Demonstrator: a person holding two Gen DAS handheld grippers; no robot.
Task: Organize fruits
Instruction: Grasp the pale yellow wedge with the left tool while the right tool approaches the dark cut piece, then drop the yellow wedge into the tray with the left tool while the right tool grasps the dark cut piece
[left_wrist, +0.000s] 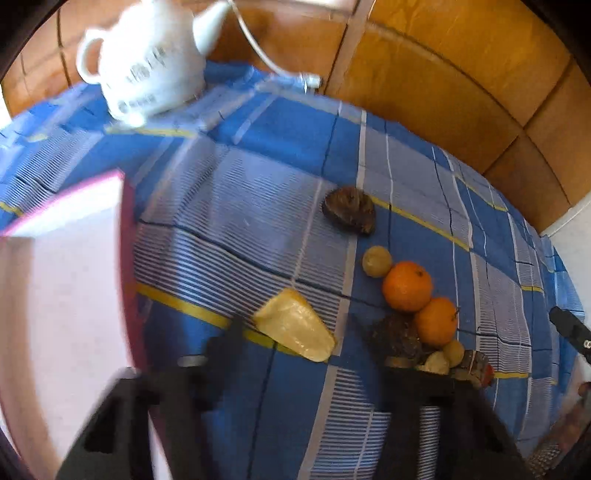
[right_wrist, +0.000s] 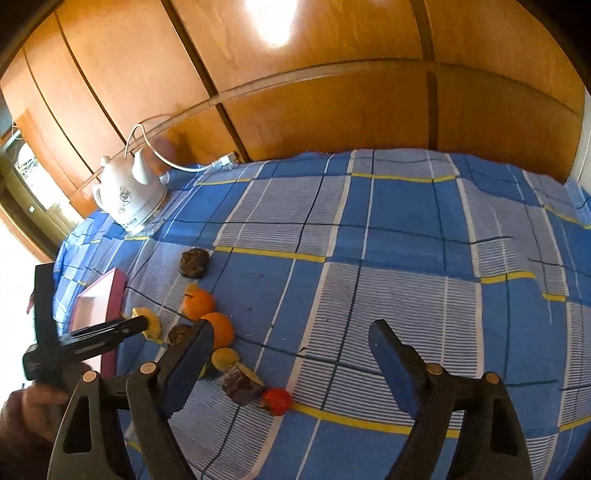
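We hold the left gripper (left_wrist: 303, 332) tipped down over a yellow wedge (left_wrist: 295, 325) of fruit. The wedge lies on the blue checked cloth (left_wrist: 258, 192) between the jaws, which stand narrowed around it; the blur keeps us from telling whether the pads touch it yet. From the right wrist view the same gripper (right_wrist: 146, 323) reaches the wedge (right_wrist: 151, 325) with its tip, so we judge a pick is in hand.

Just right of the left jaws runs a row of fruit: a brown lump (left_wrist: 350, 215), a pale lime (left_wrist: 376, 261), two oranges (left_wrist: 407, 285) touching each other, and more brown and red pieces beyond. They sit in a line, likely laid out for sorting.

The pink tray (left_wrist: 66, 258) lies just left of the left jaws, near enough to serve as the drop place, we think.

Our right gripper (right_wrist: 291, 343) hangs with jaws spread and nothing between them, with the row's near end, a red fruit (right_wrist: 276, 400), beside its left jaw. A white kettle (right_wrist: 129, 195) stands well beyond.
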